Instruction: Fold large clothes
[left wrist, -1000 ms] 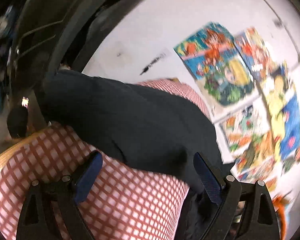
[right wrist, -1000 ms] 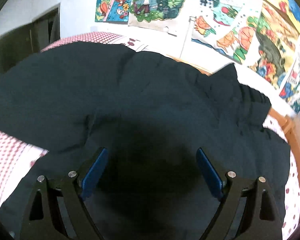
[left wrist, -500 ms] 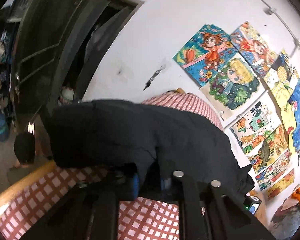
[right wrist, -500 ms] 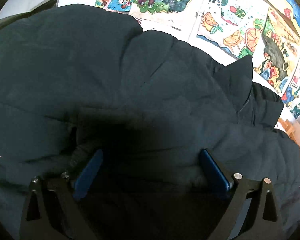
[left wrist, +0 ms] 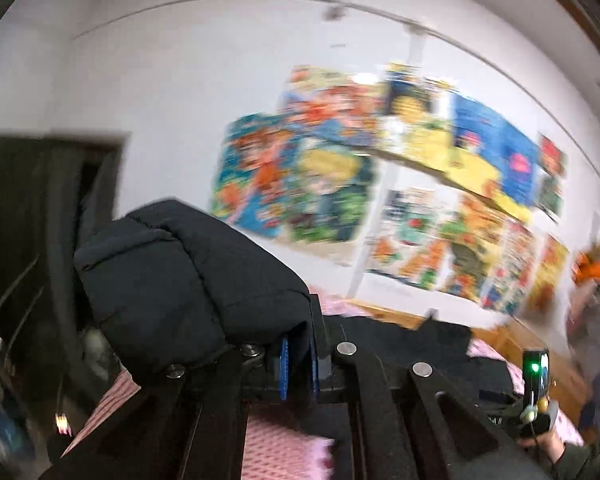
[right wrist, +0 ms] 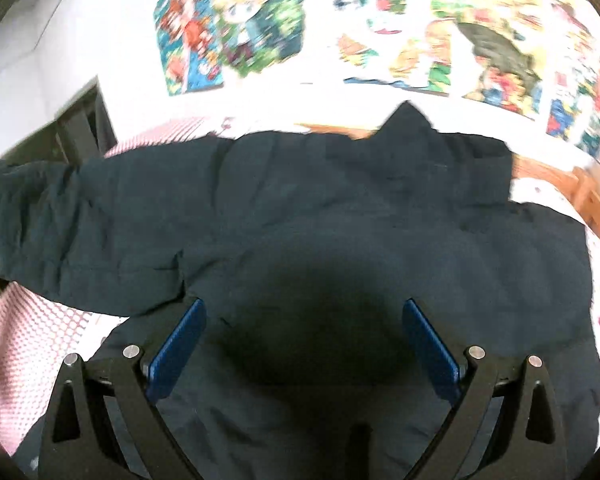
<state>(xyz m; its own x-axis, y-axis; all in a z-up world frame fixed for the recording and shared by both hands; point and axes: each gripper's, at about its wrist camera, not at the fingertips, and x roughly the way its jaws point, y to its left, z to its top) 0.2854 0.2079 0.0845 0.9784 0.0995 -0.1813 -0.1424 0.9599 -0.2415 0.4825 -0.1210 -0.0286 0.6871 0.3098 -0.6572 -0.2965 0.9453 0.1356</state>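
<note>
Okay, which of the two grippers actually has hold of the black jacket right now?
The left gripper: its blue pads are pinched shut on a fold of the black jacket. The right gripper hangs wide open above it, gripping nothing.

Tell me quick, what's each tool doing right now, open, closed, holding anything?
Left tool: closed on the dark jacket's sleeve, lifted off the bed.
Right tool: open, holding nothing, above the jacket body.
</note>
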